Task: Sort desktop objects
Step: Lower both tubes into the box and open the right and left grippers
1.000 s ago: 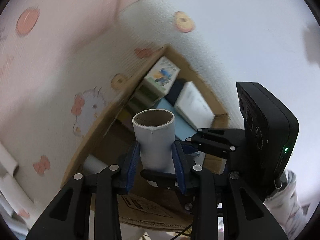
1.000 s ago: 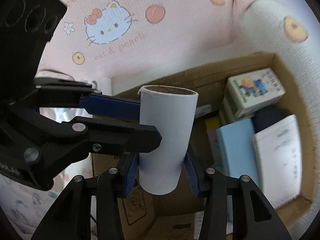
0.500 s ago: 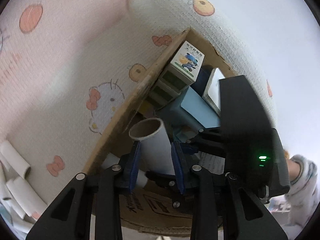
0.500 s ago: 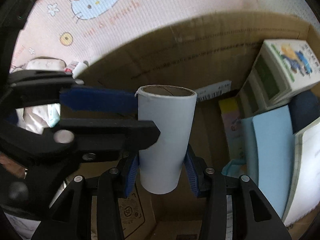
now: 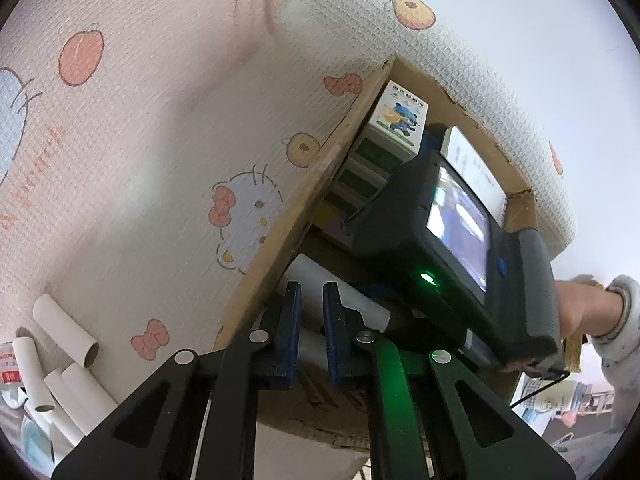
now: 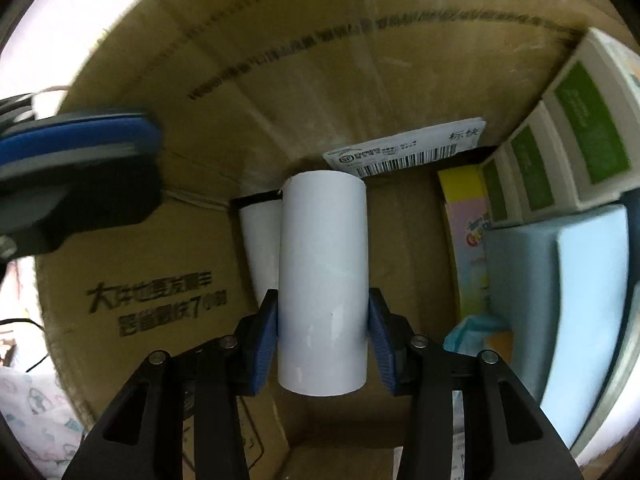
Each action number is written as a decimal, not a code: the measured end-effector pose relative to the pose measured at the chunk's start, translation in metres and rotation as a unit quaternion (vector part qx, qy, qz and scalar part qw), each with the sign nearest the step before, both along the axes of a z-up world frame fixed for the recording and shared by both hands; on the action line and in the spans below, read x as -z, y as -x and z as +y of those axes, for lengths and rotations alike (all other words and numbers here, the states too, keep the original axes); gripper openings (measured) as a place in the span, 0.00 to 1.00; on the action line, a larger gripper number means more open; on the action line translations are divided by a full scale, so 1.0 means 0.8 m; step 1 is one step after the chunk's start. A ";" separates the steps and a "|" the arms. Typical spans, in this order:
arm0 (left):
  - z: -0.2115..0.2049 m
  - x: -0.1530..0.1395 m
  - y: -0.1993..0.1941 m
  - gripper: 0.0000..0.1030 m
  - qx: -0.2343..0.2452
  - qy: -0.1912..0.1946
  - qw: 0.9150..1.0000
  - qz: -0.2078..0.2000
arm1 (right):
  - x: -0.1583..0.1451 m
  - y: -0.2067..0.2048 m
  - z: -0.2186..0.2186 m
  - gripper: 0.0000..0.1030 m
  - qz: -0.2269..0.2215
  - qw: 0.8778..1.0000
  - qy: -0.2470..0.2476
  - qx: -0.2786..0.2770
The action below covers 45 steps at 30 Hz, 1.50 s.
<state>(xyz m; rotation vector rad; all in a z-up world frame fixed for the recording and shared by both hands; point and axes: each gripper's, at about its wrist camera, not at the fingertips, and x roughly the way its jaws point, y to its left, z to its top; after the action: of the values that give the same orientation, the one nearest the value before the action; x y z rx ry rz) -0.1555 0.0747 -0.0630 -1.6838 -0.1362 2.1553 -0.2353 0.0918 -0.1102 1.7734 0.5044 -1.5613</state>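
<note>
On the left, loose white tubes lie on the patterned cloth beside the cardboard box. The left tongs hover at the box's rim, their blue pads close together with a narrow gap and nothing between them. Inside the box, the right tongs pinch a white paper tube upright by its lower half, just in front of another tube standing on the box floor. To the right sit green-labelled cartons and a pale blue box.

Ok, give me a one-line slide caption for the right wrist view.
Right gripper holds a white paper tube inside the cardboard box, beside a second tube and stacked cartons.
</note>
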 end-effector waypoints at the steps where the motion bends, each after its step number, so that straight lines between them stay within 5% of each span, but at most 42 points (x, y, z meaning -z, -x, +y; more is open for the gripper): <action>1: -0.002 -0.001 -0.003 0.12 0.002 0.004 1.000 0.003 | 0.004 0.001 -0.001 0.39 -0.005 1.000 -0.002 -0.001; 12: 0.006 0.000 -0.008 0.12 0.017 0.009 1.000 0.000 | 0.054 0.007 -0.008 0.38 -0.015 0.998 -0.049 -0.036; 41: 0.006 -0.002 -0.012 0.14 0.027 0.009 1.000 -0.007 | 0.049 0.008 0.026 0.38 -0.035 0.998 -0.020 -0.042; 45: 0.008 -0.006 -0.014 0.29 0.030 -0.007 1.000 -0.001 | 0.041 0.007 0.031 0.39 -0.020 0.999 -0.016 -0.038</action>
<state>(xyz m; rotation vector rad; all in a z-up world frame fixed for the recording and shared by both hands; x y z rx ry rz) -0.1447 0.0814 -0.0584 -1.6614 -0.0983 2.1038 -0.2405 0.1165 -0.1426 1.7857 0.5728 -1.4702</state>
